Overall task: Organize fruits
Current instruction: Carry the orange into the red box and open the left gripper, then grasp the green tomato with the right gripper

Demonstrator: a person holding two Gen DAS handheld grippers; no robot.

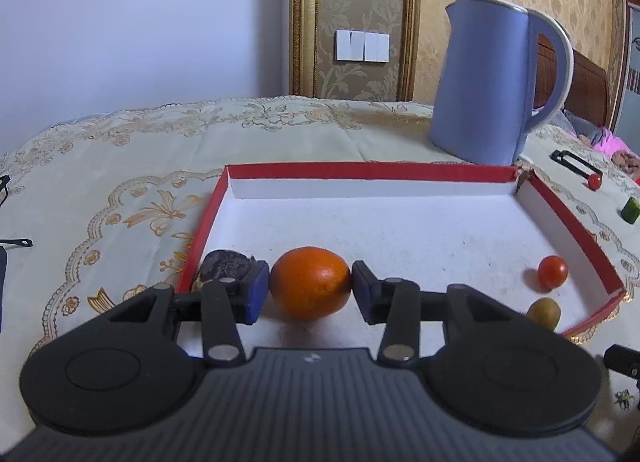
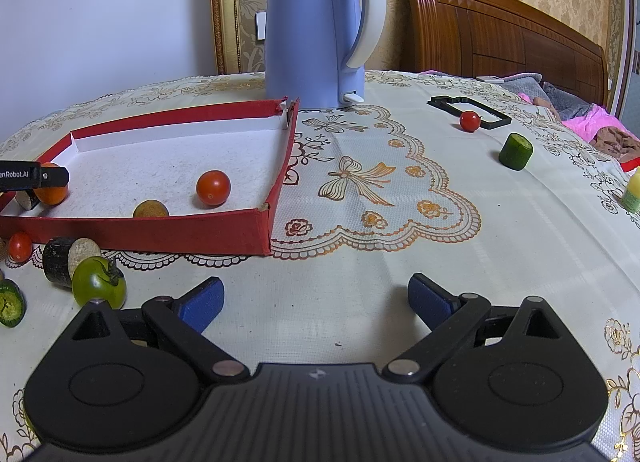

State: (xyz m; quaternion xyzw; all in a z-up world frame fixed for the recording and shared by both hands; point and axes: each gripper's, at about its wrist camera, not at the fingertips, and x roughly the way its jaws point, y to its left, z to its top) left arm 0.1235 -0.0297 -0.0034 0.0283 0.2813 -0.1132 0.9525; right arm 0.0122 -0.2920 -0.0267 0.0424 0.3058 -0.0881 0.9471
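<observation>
The left gripper had its blue pads pressed against both sides of an orange, the jaws parted only by the fruit's width. The orange sat low inside the red tray, by its near-left corner; whether it rested on the white floor or hung just above could not be told. Just left of the orange in the tray lay a dark, wrinkled piece. Toward the tray's near-right corner sat a cherry tomato and a small brownish-green fruit.

The right gripper stood wide open and held nothing, hovering over the cloth in front of the tray. Outside the tray's near wall lay a green tomato, a dark cut cylinder and another small red tomato.

The tray rested on an embroidered cream tablecloth. A blue kettle stood behind the tray's far-right corner. Beyond the kettle were a patterned wall and a wooden headboard.
</observation>
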